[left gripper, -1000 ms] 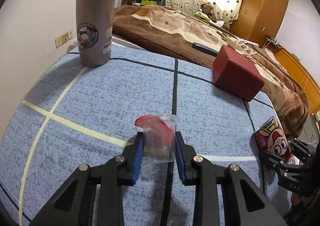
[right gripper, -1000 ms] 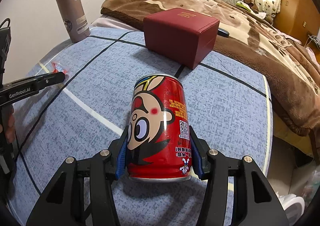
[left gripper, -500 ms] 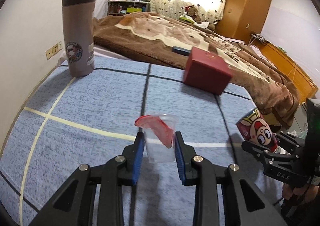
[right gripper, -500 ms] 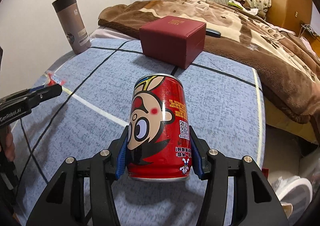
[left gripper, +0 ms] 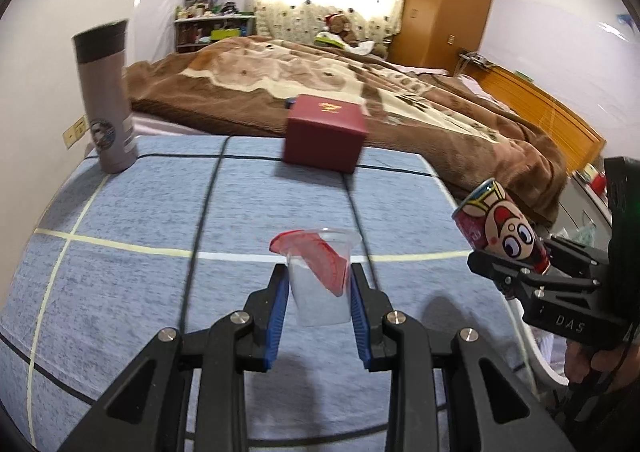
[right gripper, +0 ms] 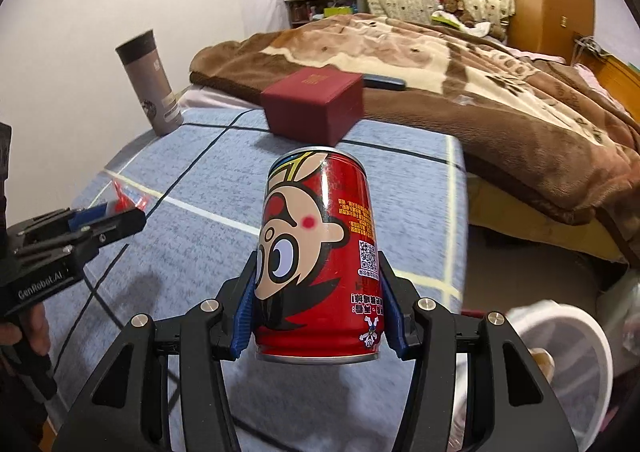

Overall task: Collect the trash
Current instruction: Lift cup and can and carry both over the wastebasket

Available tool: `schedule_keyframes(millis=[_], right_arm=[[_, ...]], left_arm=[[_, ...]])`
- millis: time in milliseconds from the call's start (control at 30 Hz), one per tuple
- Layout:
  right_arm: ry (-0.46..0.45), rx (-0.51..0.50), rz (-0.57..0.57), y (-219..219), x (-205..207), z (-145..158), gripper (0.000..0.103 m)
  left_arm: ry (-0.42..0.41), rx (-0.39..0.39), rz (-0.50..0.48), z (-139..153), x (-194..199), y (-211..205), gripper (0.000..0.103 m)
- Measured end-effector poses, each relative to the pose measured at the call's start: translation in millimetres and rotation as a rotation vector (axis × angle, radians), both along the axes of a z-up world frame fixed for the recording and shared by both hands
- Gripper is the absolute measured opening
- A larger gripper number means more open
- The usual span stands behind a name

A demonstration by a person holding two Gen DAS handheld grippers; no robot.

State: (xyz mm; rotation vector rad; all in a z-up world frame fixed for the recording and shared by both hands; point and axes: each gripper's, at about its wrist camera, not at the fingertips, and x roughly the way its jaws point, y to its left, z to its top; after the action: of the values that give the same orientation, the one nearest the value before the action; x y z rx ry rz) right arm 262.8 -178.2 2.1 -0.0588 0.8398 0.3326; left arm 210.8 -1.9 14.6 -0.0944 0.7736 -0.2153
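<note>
At far left we see a flask (left gripper: 107, 95) upright on the blue table (left gripper: 160, 211), then a red box (left gripper: 325, 139) at its far edge by the bed (left gripper: 400, 99). Our left tool (left gripper: 319, 292) pinches a clear cup (left gripper: 320, 284) with a red scrap inside, above the table. Our right tool (right gripper: 320, 312) clamps a red can (right gripper: 320, 272) near the table's right edge, beside a white bin (right gripper: 560, 352).

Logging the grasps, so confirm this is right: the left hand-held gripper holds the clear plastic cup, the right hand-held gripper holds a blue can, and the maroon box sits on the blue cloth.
Not quite: the can is red with a cartoon face, as the right wrist view shows. The rest stands: left hand-held gripper holds the clear plastic cup, right hand-held gripper holds the can, and the maroon box sits on the blue cloth.
</note>
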Motion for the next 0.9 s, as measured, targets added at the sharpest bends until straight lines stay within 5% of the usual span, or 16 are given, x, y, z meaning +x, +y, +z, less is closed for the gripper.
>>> schedule_keyframes(millis=[467,900], right_arm=[[-0.057,0.003,-0.144,-64,-43,17,0.054],[-0.027,-0.006,-0.299,-127,-70,7,0.054]], left_arm=[[-0.085,0.013,-0.181,29,-37,-82,0.031],[-0.07,0.005,-0.347,26,-52,-163,0.031]])
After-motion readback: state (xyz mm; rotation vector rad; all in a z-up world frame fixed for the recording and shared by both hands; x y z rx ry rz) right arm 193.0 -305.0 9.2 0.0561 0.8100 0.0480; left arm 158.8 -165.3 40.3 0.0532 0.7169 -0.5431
